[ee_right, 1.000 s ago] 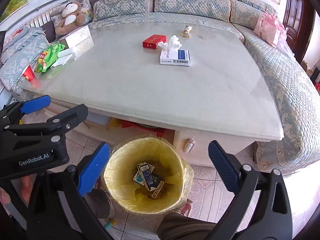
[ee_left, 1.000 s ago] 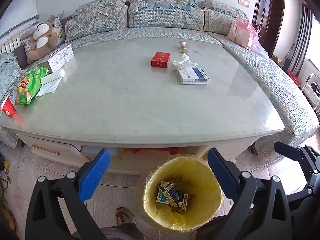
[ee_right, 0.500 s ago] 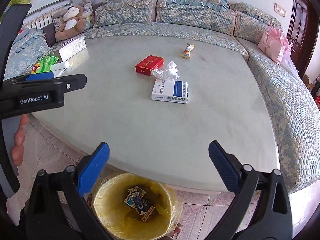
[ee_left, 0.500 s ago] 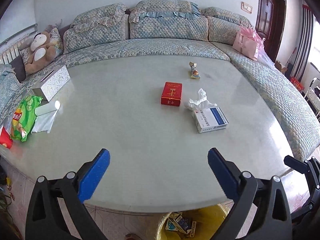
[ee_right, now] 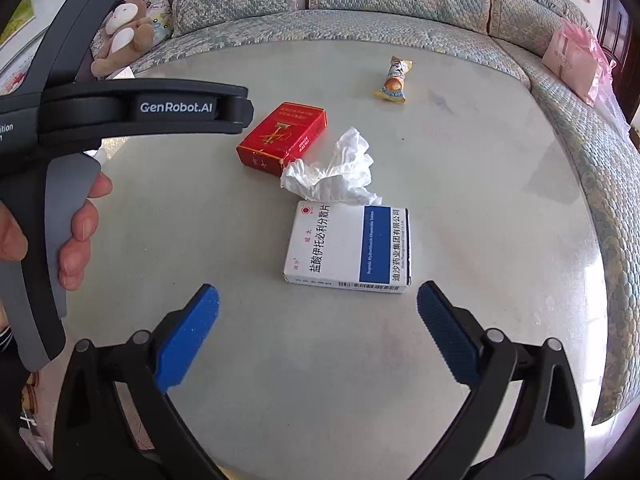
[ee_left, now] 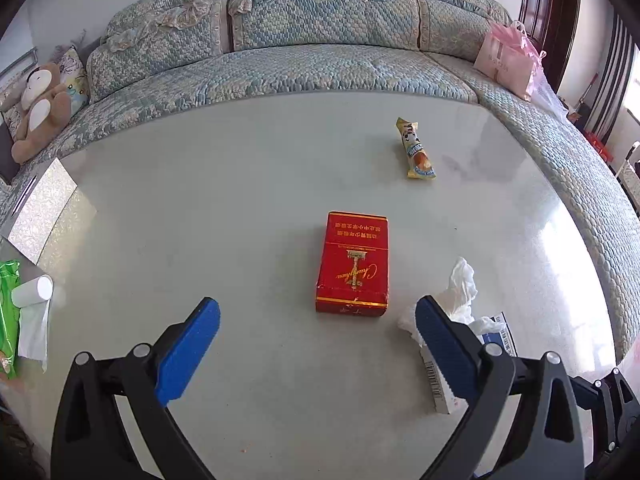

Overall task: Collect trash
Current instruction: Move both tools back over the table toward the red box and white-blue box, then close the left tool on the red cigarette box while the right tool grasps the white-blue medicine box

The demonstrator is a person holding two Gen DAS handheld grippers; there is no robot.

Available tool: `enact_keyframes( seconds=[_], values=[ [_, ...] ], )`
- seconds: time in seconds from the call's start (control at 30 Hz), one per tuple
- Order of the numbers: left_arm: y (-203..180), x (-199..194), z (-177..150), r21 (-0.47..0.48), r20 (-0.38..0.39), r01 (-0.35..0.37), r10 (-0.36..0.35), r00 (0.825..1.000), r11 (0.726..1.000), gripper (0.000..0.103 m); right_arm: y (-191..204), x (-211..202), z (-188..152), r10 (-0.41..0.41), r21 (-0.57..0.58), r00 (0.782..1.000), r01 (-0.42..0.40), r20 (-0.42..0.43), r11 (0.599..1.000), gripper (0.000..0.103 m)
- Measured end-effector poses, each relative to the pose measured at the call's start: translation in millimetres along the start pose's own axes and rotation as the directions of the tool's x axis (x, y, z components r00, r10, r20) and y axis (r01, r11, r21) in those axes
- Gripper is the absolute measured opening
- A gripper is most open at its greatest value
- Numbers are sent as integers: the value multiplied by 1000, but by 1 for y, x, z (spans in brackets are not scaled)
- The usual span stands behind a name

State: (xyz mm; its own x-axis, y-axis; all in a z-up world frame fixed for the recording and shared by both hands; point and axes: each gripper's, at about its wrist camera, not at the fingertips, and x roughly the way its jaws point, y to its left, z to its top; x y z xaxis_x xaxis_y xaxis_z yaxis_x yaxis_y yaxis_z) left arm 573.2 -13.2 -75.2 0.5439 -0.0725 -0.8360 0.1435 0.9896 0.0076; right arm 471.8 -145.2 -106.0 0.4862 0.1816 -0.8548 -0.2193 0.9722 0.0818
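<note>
Bench (ee_left: pixel 240 184) fills both views; sofa (ee_left: pixel 320 68) wraps the upper edge. Four trash items are clustered centre-right.

White-blue medicine box (ee_right: pixel 348 248): centre of right view, just ahead of right gripper (ee_right: pixel 318 320), jaws spread wide and empty. Judged light, stiff card; best taken across the short sides.

Red cigarette pack (ee_left: pixel 353 264): centre of left view, ahead of left gripper (ee_left: pixel 318 330), jaws likewise spread, nothing held. Same handling; crushable if squeezed hard.

Crumpled tissue (ee_right: pixel 332 172): between the two boxes, touching both. Soft, near weightless; a pinch anywhere on the bulk should do.

Snack wrapper (ee_left: pixel 416 150): upper right, apart from the rest. Slippery film; mid-body grip advised.

Versus 1 s ago: yellow-lined bin no longer in frame, both grippers brought up over the bench, close to the items.
</note>
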Motion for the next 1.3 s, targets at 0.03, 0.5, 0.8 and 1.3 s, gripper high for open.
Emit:
enact_keyframes(
  seconds=[0.03, 0.5, 0.8, 1.3],
  values=[
    [-1, 5, 5, -5, -21, 3, -3, 1000, 1000, 96, 1, 2, 4, -1, 0, 1000, 1, -16, 1000, 97],
    [-11, 34, 57, -7, -167, 7, -8, 986, 1000, 96, -13, 27, 46, 18, 123, 988, 1, -156, 992, 97],
    [-15, 75, 56, -11, -246, 0, -2, 969, 1000, 96, -18, 58, 47, 9, 170, 976, 29, -220, 985, 97],
    [-20, 114, 43, -4, -284, 0, -1, 959, 1000, 95, -17, 65, 47, -100, 105, 978, 121, -184, 987, 92]
  ],
)
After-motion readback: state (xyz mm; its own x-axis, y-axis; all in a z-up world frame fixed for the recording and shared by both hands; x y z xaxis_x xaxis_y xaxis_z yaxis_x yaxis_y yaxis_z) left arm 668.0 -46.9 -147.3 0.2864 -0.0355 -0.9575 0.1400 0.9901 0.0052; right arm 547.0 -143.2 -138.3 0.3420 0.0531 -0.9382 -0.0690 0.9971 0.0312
